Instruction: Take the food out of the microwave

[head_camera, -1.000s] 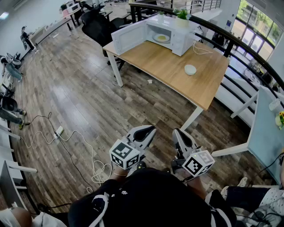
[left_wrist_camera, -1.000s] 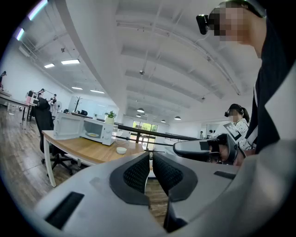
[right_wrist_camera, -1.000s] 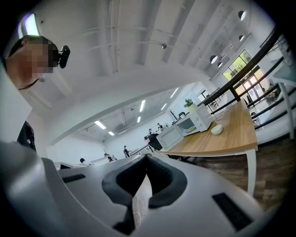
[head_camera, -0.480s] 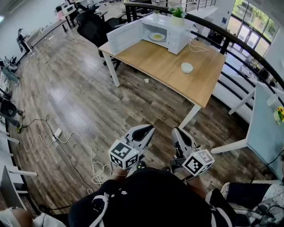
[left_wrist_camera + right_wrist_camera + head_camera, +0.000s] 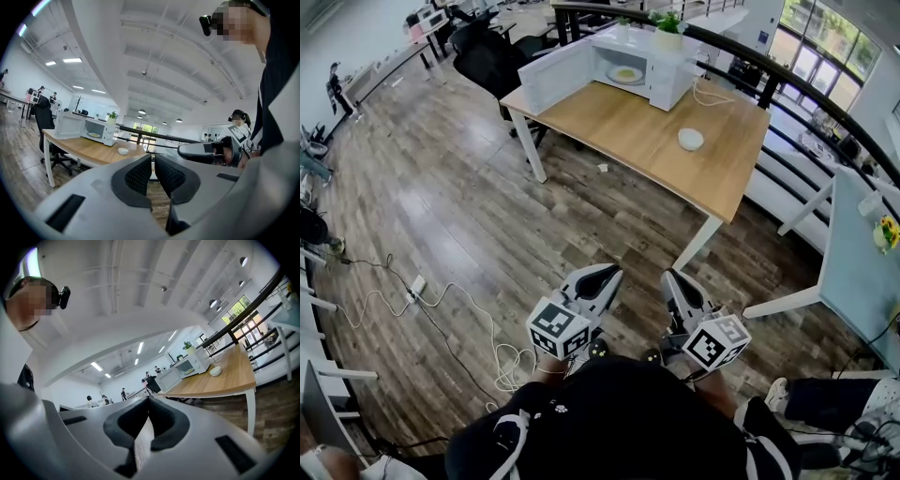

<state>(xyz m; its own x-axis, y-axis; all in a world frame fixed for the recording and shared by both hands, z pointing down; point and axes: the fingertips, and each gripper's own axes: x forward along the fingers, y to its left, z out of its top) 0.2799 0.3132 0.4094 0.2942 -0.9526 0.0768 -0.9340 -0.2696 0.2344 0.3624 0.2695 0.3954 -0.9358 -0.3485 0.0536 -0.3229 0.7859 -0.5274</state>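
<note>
The white microwave (image 5: 661,66) stands at the far end of a wooden table (image 5: 647,141), its door (image 5: 555,80) swung open to the left. Inside it lies a plate with yellow food (image 5: 626,74). Both grippers are held low near my body, far from the table. My left gripper (image 5: 605,278) and right gripper (image 5: 675,283) point forward with jaws together and nothing between them. The left gripper view shows its pads (image 5: 139,176) almost touching, with the microwave (image 5: 91,131) far off. In the right gripper view the gripper (image 5: 148,398) is shut, and the microwave (image 5: 187,366) is distant.
A small white bowl (image 5: 690,139) sits on the table near a white cord (image 5: 712,94). A plant (image 5: 667,21) stands on the microwave. A black office chair (image 5: 492,56) is left of the table, cables (image 5: 441,309) trail on the wooden floor, and a dark railing (image 5: 797,89) runs behind.
The table and microwave have drifted slightly left in the head view as the camera moved. Both grippers keep the same pose, jaws shut.
</note>
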